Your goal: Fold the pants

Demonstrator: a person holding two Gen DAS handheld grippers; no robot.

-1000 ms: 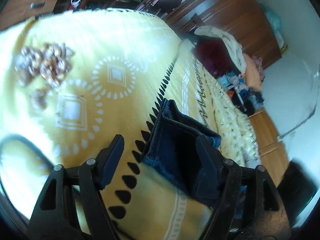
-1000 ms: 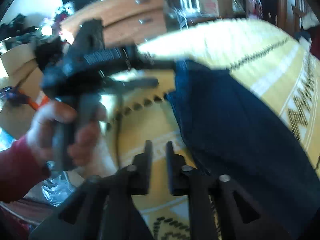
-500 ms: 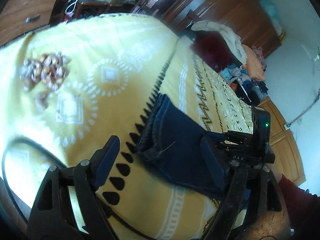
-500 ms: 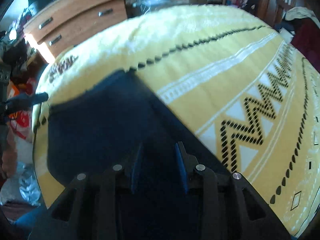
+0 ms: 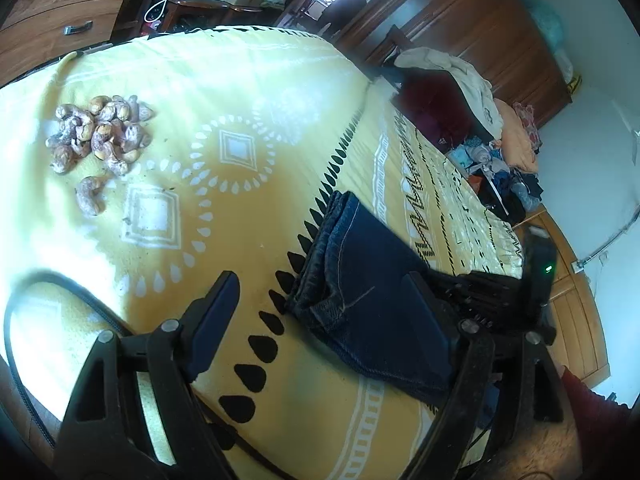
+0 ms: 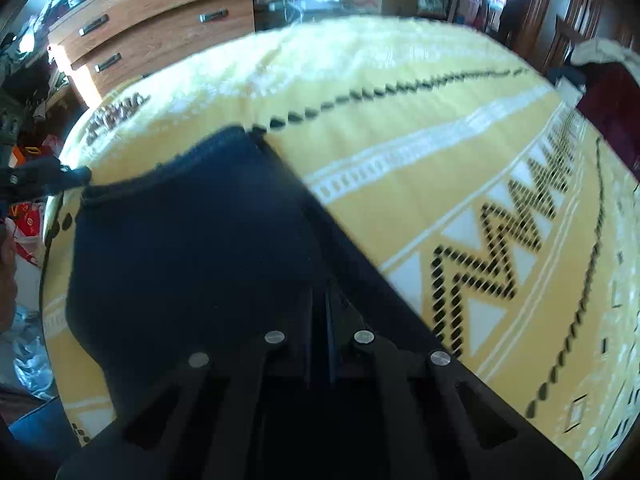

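The folded dark blue jeans [image 5: 360, 280] lie flat on the yellow patterned blanket [image 5: 240, 80] of a bed. My left gripper [image 5: 320, 312] is open and empty, held just before the near end of the folded pants. My right gripper [image 6: 320, 312] is shut, its fingers resting low over the pants [image 6: 192, 248], with no cloth seen between them. The right gripper also shows in the left wrist view [image 5: 504, 292], at the far side of the pants. The tip of the left gripper shows at the left edge of the right wrist view [image 6: 44, 178].
A heap of brown nut-like pieces [image 5: 96, 132] lies on the blanket at the far left. A black cable [image 5: 60, 288] loops over the near bed edge. Wooden drawers [image 6: 152, 24] and a wardrobe [image 5: 480, 32] stand beyond the bed. Clothes [image 5: 460, 80] are piled at its right side.
The pants have been let down from a raised fold and now lie flat. My right gripper has swung over onto them and closed further. My left gripper has drawn back slightly, still open.
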